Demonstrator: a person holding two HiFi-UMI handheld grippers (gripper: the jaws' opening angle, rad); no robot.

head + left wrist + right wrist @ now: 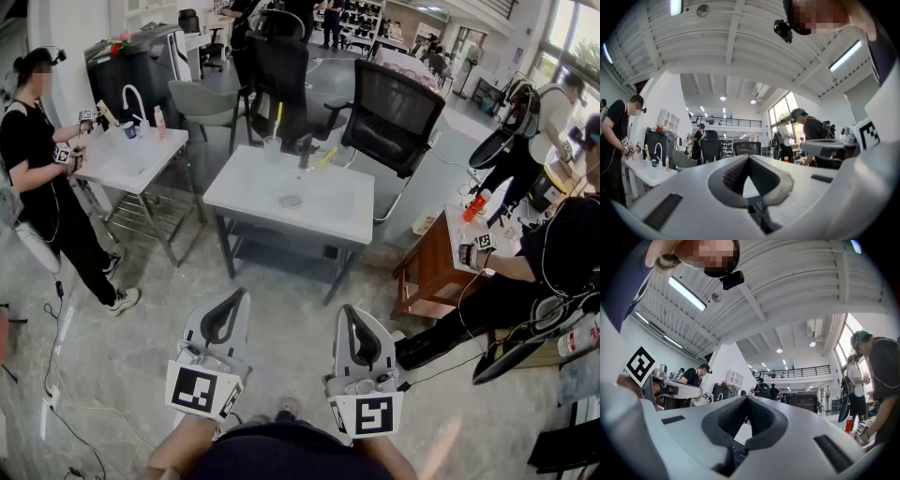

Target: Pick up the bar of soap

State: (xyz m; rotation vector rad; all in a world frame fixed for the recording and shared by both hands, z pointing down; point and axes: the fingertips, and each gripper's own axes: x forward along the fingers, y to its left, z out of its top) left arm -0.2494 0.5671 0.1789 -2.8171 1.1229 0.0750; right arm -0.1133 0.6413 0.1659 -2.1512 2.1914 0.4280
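The bar of soap (291,201) is a small grey oval lying near the middle of a white table (342,217) ahead of me. Both grippers hang low over the floor, well short of the table and pointing toward it. My left gripper (237,293) has its jaws closed tip to tip with nothing between them. My right gripper (347,309) is shut and empty too. The left gripper view shows that gripper's jaws (749,157) meeting at a point, with the table beyond. In the right gripper view the jaws (747,398) also meet. Neither gripper view shows the soap clearly.
A clear cup (273,145) and small items stand at the table's far edge, with black chairs (401,117) behind. A person (42,178) works at a second white table (127,164) on the left. Another person (553,262) sits by a wooden table (436,258) on the right. Cables (66,403) lie on the floor.
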